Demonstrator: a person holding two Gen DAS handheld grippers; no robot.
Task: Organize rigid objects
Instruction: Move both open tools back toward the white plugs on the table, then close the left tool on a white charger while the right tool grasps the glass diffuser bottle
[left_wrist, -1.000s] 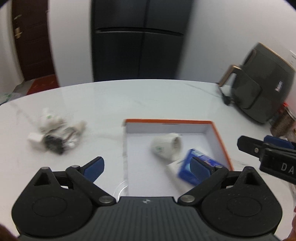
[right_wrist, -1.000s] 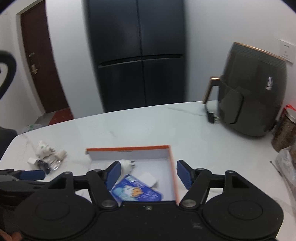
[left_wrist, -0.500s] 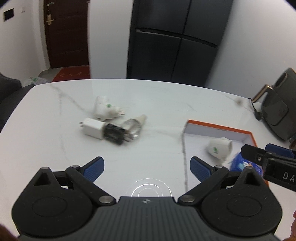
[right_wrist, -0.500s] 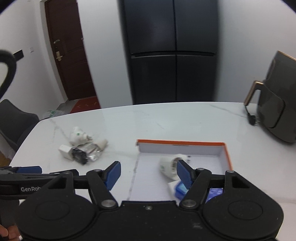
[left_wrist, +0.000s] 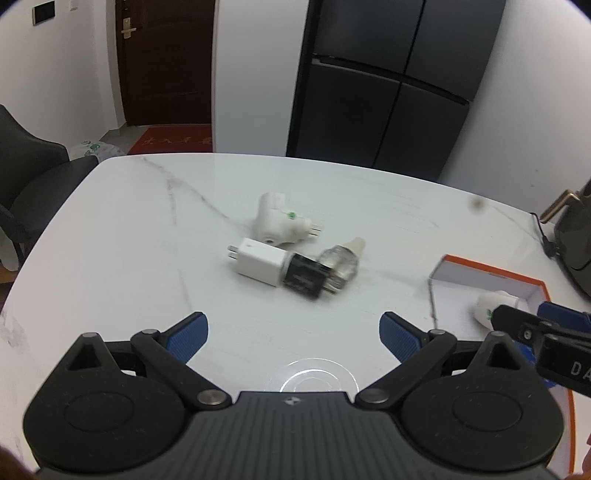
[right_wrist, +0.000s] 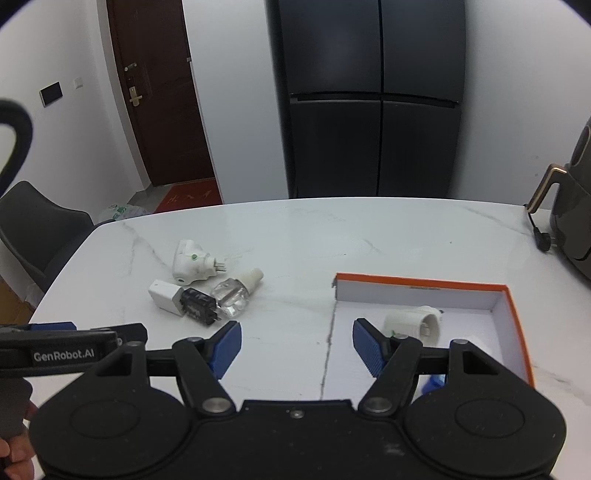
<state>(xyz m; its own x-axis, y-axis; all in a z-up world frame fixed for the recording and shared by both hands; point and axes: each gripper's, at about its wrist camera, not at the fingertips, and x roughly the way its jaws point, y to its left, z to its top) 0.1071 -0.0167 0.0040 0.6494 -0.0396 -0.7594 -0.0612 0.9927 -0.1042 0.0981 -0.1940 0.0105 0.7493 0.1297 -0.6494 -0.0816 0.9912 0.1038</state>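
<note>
A white marble-look table (right_wrist: 332, 236) with grey veins fills the lower half of both views, set in a white-walled room with a tall black fridge (right_wrist: 369, 99) at top centre, a dark brown door (right_wrist: 155, 92) at upper left, a dark chair (left_wrist: 33, 173) at the left edge and a dark air fryer (right_wrist: 572, 206) with a brass handle at the far right. Left of centre in the right wrist view lies a tight cluster of small items: a white round plug adapter (right_wrist: 192, 263) with a green dot, a white square charger (right_wrist: 165, 297) touching a black plug block (right_wrist: 197, 305), and a clear glass bottle (right_wrist: 236, 294) with a cream cap lying on its side. To the right sits an open white box (right_wrist: 421, 291) with an orange rim, holding a second white plug (right_wrist: 413, 322) and a blue packet (right_wrist: 434, 380) mostly hidden behind the near gripper. The left gripper (left_wrist: 293, 332) and the right gripper (right_wrist: 297, 345) both hang over bare tabletop, blue pads spread wide with nothing between them. Compared with a second ago, both views have swung leftward: the box, then central, now sits at the right, and the cluster has come from the left edge toward the middle.
</note>
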